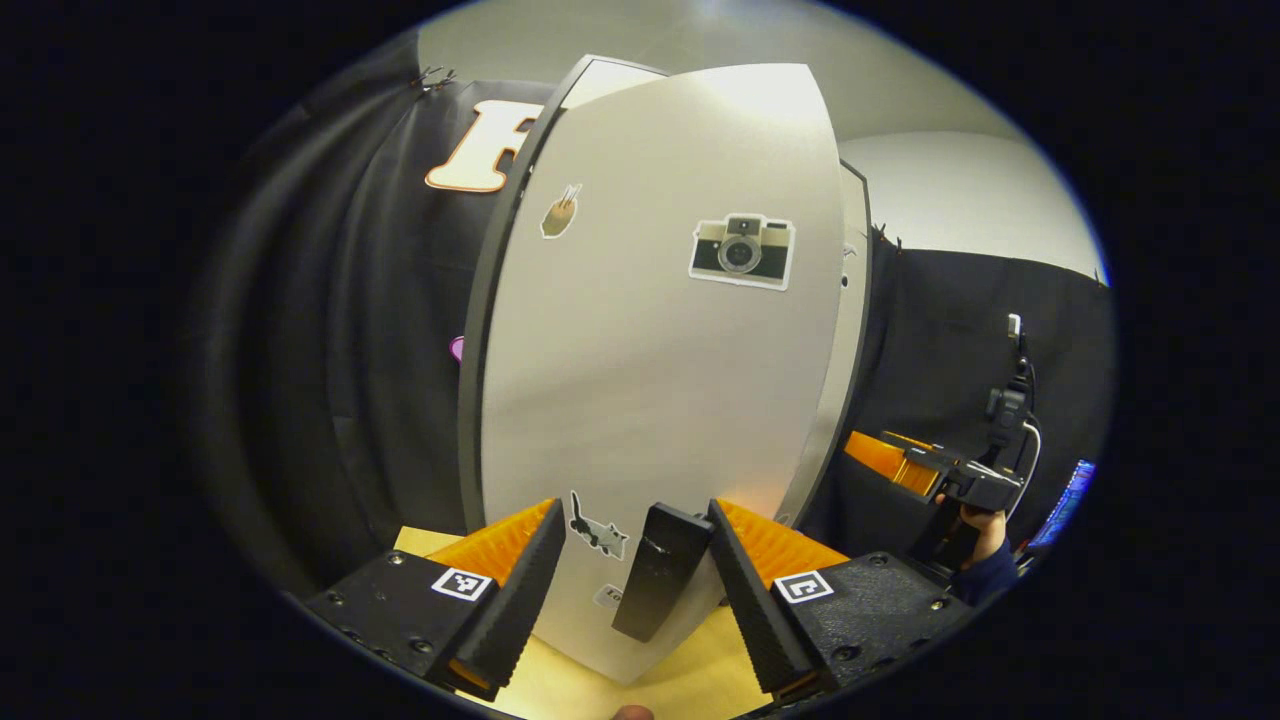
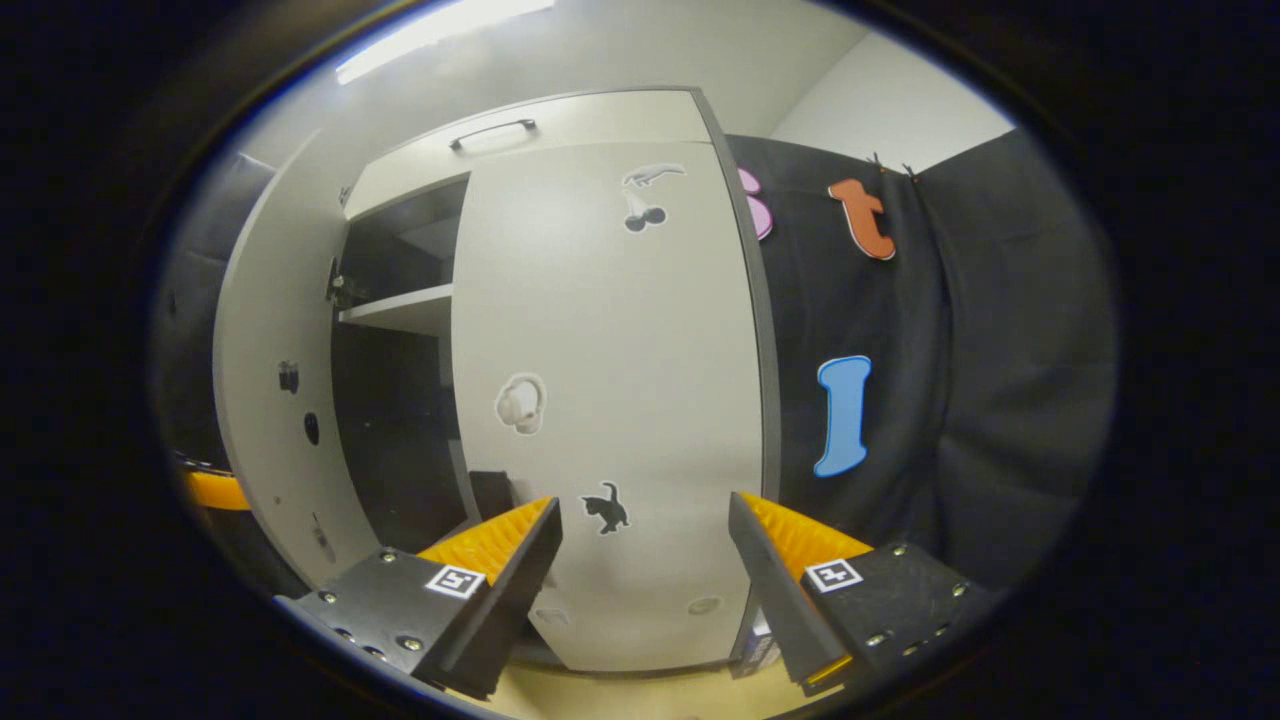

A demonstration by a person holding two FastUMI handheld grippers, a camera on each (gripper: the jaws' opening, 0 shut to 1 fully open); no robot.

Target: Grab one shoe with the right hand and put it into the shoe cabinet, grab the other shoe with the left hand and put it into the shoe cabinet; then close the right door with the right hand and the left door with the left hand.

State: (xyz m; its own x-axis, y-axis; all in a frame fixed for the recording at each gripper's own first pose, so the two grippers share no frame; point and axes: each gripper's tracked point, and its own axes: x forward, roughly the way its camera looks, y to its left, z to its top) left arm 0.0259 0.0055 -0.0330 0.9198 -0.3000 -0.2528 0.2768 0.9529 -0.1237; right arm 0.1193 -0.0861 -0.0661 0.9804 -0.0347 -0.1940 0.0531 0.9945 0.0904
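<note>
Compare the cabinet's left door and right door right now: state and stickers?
The right door looks nearly shut against the cabinet; the left door stands swung out, exposing a shelf and the dark interior. The left door carries a camera sticker on its front; the right door carries a cherry sticker. The left gripper is open, straddling the left door's handle. Both doors are pale, with cat stickers low down.

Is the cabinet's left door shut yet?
No. The left door stands open, leaving a dark gap with a shelf visible beside the right door.

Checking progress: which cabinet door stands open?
The left door, swung outward and baring the shelf inside; the right door sits flush and looks shut.
</note>
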